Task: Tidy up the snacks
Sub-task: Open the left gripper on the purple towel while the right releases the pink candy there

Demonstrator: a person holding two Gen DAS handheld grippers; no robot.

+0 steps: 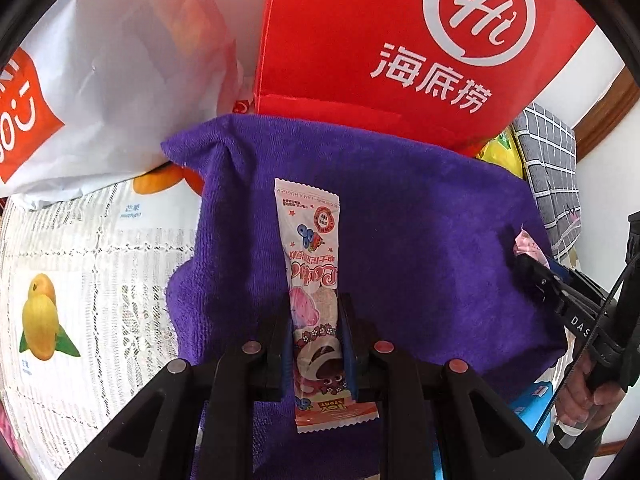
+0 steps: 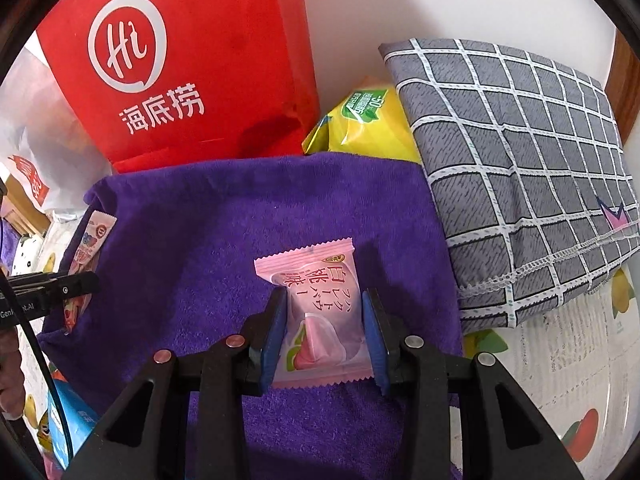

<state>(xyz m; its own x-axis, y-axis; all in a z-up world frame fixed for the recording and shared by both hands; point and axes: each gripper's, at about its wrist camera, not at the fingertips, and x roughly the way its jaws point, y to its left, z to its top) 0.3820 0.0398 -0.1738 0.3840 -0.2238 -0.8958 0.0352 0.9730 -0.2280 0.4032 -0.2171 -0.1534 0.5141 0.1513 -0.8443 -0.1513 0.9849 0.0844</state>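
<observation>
My left gripper (image 1: 316,312) is shut on a long pink-and-white snack stick packet (image 1: 310,248), which points away from me over the purple towel (image 1: 420,220). My right gripper (image 2: 325,302) is shut on a square pink peach snack packet (image 2: 320,300), held just above the same purple towel (image 2: 208,232). Each gripper shows in the other's view: the right gripper (image 1: 528,264) at the right edge with its pink packet (image 1: 527,244), the left gripper (image 2: 86,282) at the left edge with the long packet (image 2: 89,248).
A red paper bag (image 1: 380,40) stands behind the towel, a white plastic bag (image 1: 104,80) to its left. A yellow snack pouch (image 2: 368,120) and a grey checked cushion (image 2: 520,168) lie at the right. A lace, fruit-print tablecloth (image 1: 80,260) covers the table. A hand (image 1: 584,396) holds the right gripper's handle.
</observation>
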